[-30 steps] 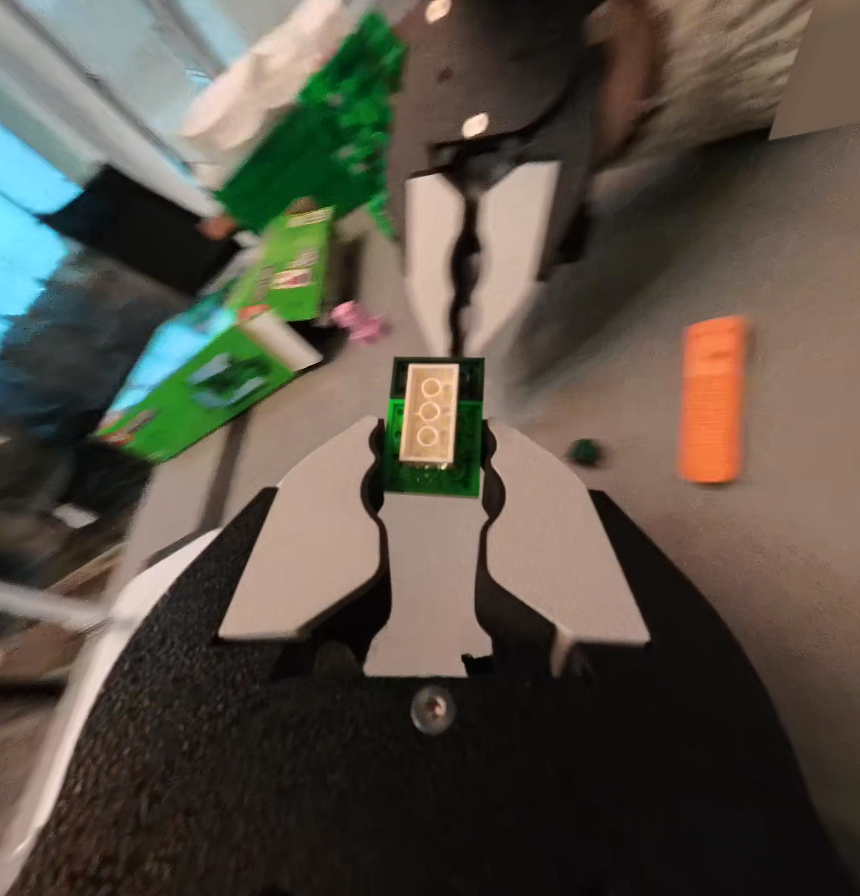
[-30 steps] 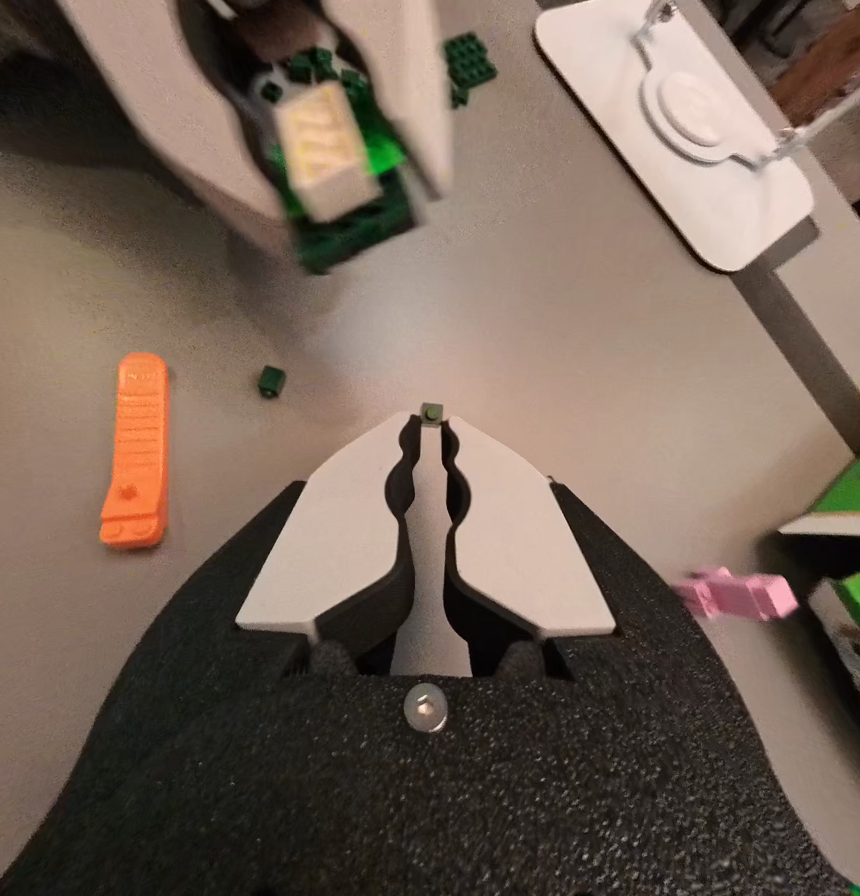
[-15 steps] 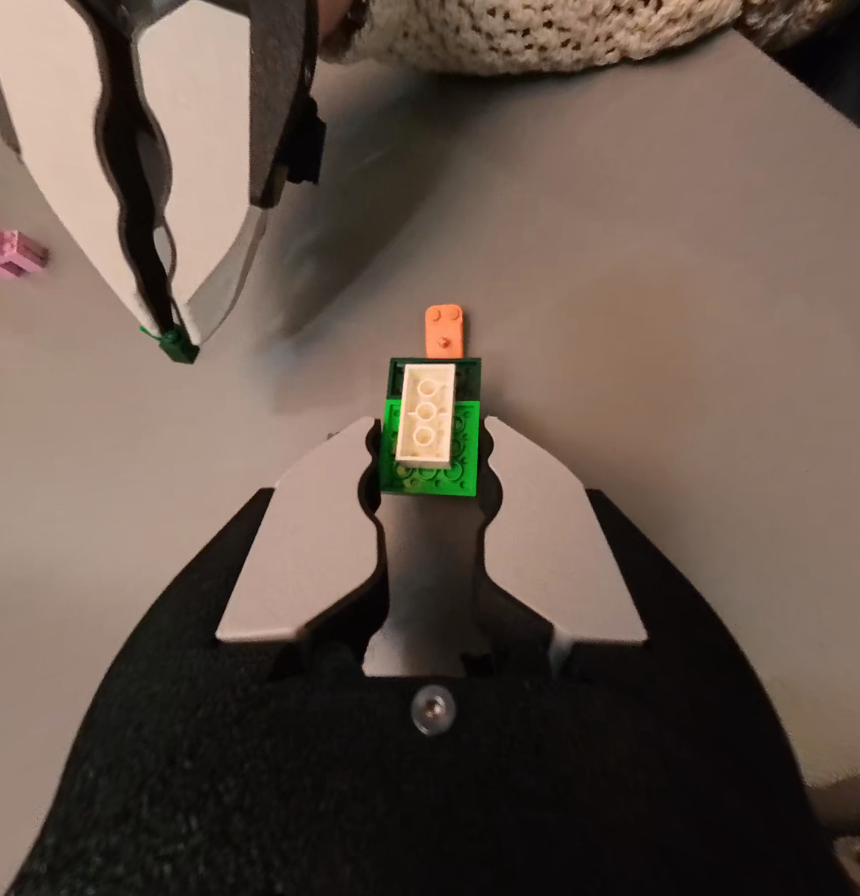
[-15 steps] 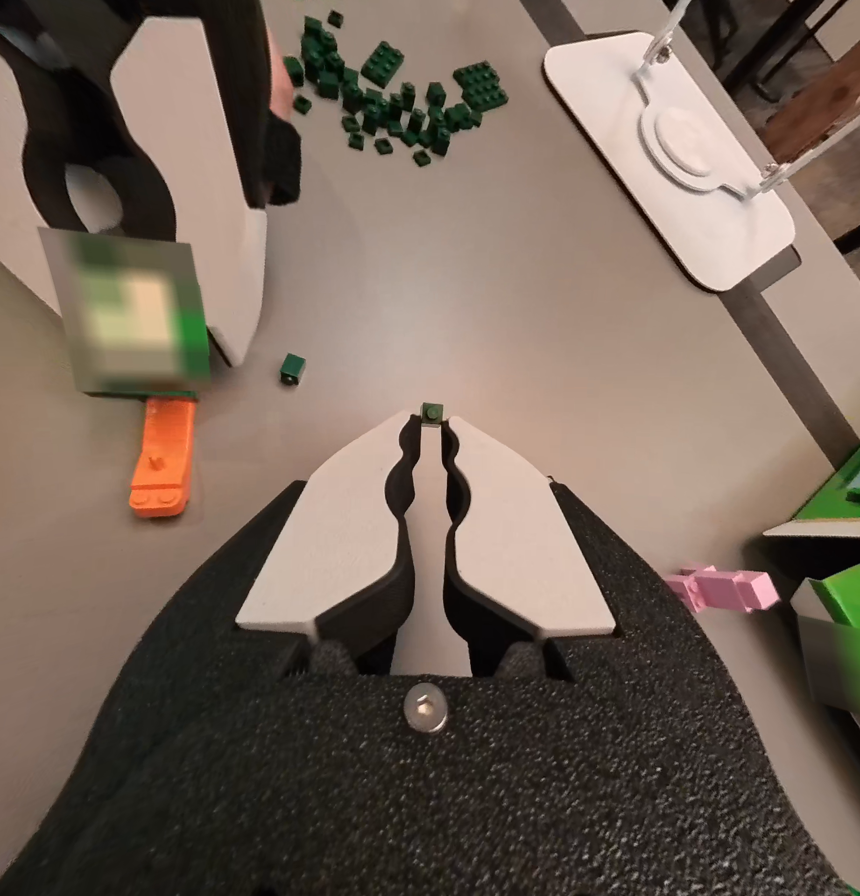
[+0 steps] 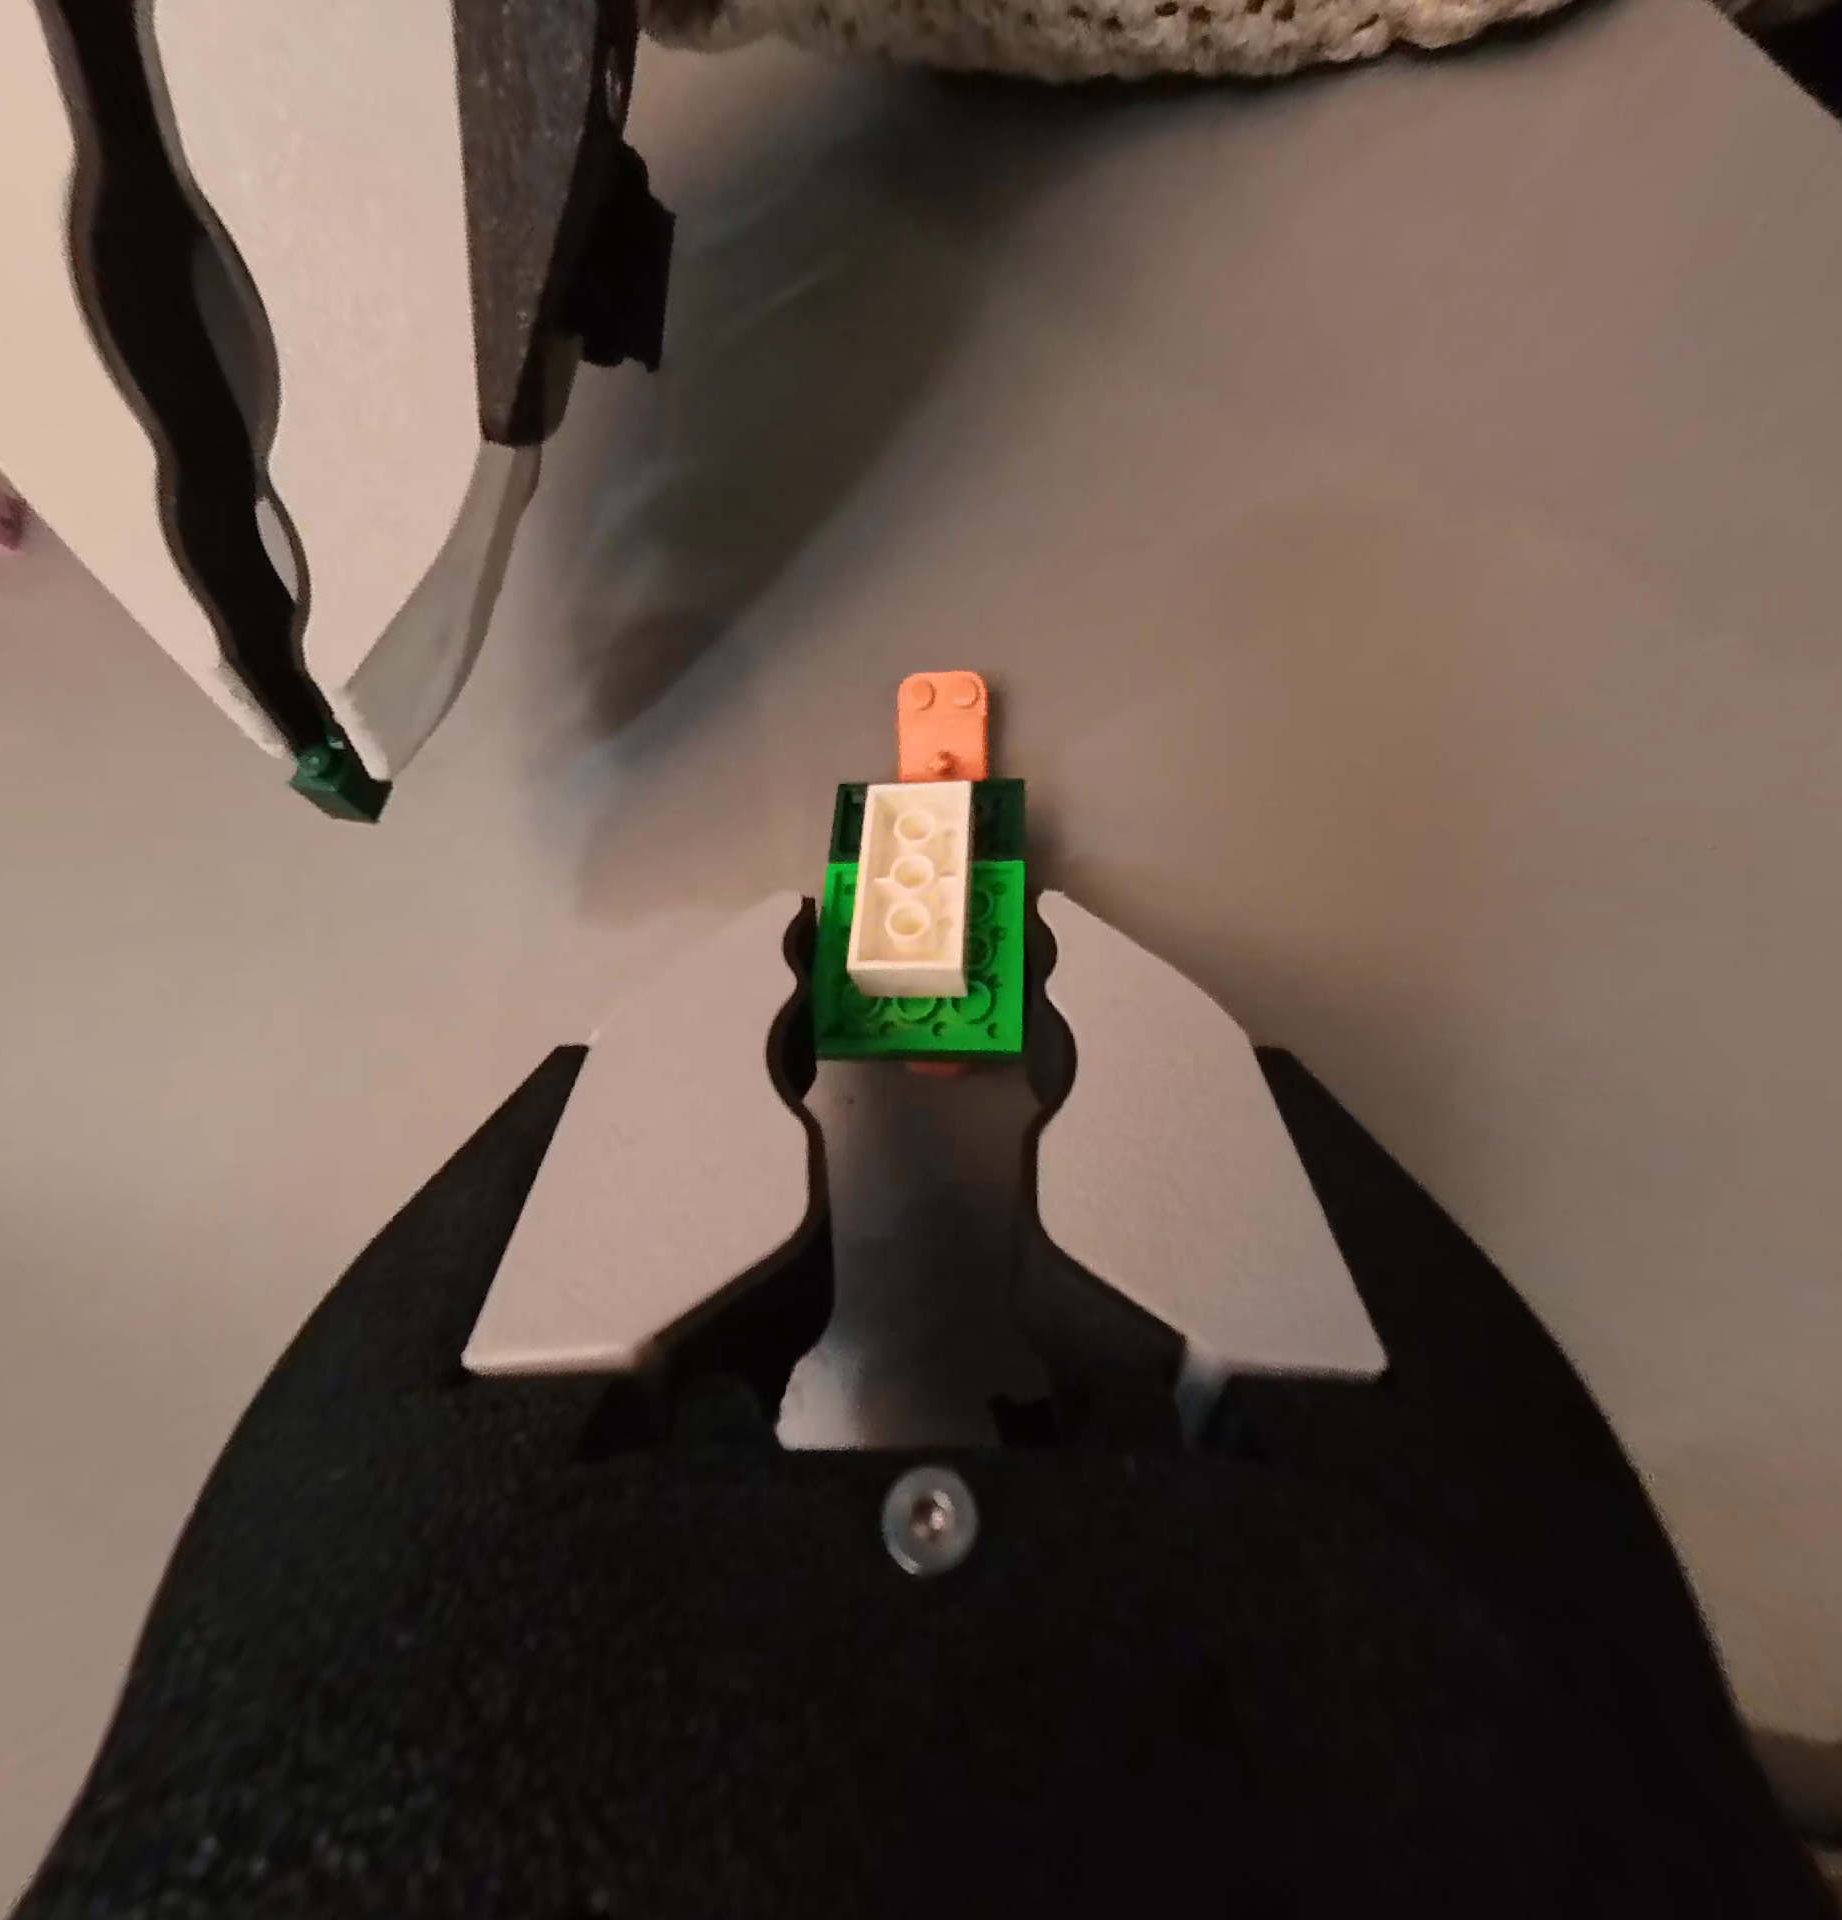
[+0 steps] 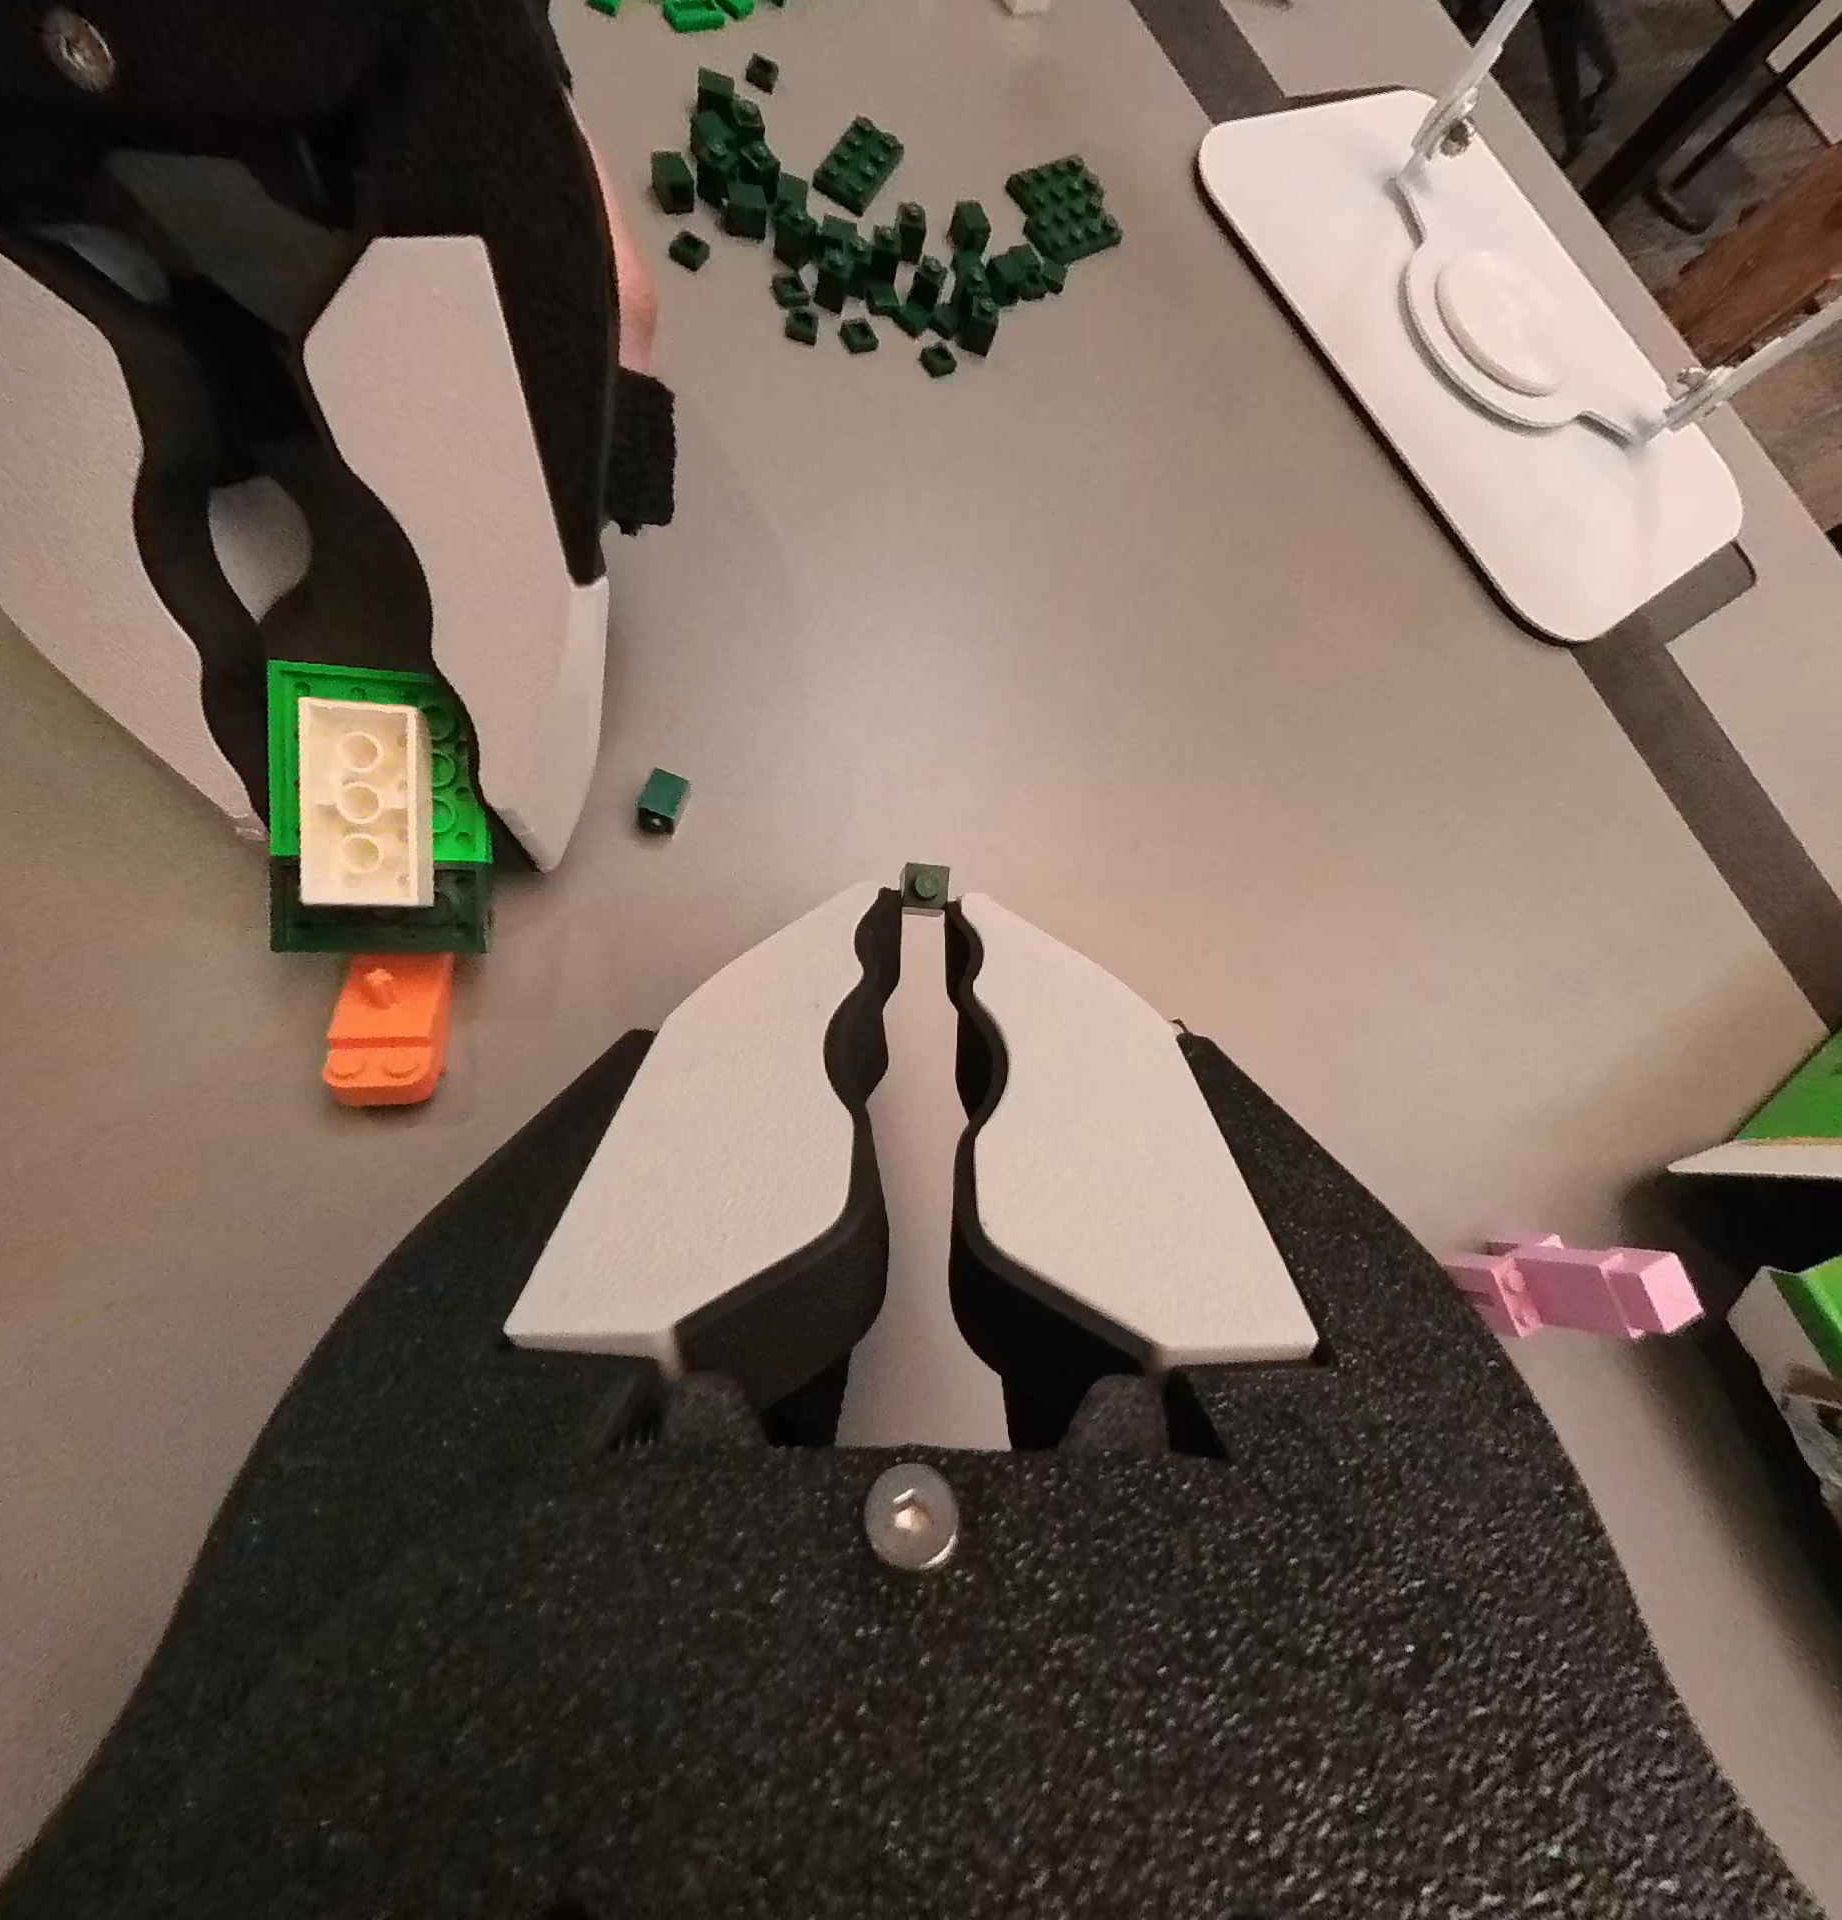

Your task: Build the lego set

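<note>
My left gripper (image 5: 922,906) is shut on a lego assembly: a white brick (image 5: 912,894) on bright and dark green plates (image 5: 927,1023). It holds the assembly low over the grey table, above an orange brick separator (image 5: 943,727). The assembly (image 6: 361,800) and the separator (image 6: 387,1029) also show at the left of the right wrist view. My right gripper (image 6: 924,896) is shut on a tiny dark green piece (image 6: 924,886). In the left wrist view the right gripper (image 5: 335,769) hangs at the upper left, apart from the assembly.
A loose dark green brick (image 6: 662,800) lies between the grippers. A pile of dark green bricks (image 6: 875,239) lies farther back. A white stand base (image 6: 1468,353) is at the back right. A pink lego figure (image 6: 1571,1283) and green boxes (image 6: 1831,1340) are at the right. A knitted sleeve (image 5: 1260,31) is beyond. The pink lego figure (image 6: 1571,1283) lies some 15 cm from my right tips, 25 cm from my left tips.
My left gripper has swung down with the assembly to face the table over the orange separator. My right gripper, still holding the tiny piece, now sits closer to the left one.
</note>
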`<state>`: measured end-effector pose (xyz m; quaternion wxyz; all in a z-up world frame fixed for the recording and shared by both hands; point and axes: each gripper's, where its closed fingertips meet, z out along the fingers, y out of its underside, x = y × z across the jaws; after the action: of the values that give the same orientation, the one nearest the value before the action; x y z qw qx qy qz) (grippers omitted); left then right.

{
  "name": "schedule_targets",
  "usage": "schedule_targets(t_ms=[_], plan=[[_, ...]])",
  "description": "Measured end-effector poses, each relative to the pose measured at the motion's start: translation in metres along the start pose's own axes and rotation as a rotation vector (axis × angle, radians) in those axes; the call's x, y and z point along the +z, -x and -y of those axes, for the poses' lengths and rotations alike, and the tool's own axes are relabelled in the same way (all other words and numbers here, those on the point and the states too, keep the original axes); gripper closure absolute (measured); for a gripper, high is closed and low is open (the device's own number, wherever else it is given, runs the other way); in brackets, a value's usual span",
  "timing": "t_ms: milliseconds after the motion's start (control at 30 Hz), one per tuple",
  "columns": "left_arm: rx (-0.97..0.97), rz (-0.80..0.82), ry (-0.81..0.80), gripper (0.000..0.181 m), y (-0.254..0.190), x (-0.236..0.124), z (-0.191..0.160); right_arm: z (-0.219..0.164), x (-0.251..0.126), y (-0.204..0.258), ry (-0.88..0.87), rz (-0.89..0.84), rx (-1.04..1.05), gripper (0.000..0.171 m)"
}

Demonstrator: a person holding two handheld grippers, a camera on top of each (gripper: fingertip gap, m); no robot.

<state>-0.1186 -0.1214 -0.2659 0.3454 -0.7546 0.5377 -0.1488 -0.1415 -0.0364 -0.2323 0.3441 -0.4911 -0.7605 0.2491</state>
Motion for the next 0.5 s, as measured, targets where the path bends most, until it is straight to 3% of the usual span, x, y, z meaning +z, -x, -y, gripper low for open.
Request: schedule_targets(t_ms=[500], plan=[[-0.017,-0.015,0.032,0.134,-0.0009,-0.0037,-0.003,0.0001,0.0011,0.0034,0.004,0.016,-0.007,0.163]])
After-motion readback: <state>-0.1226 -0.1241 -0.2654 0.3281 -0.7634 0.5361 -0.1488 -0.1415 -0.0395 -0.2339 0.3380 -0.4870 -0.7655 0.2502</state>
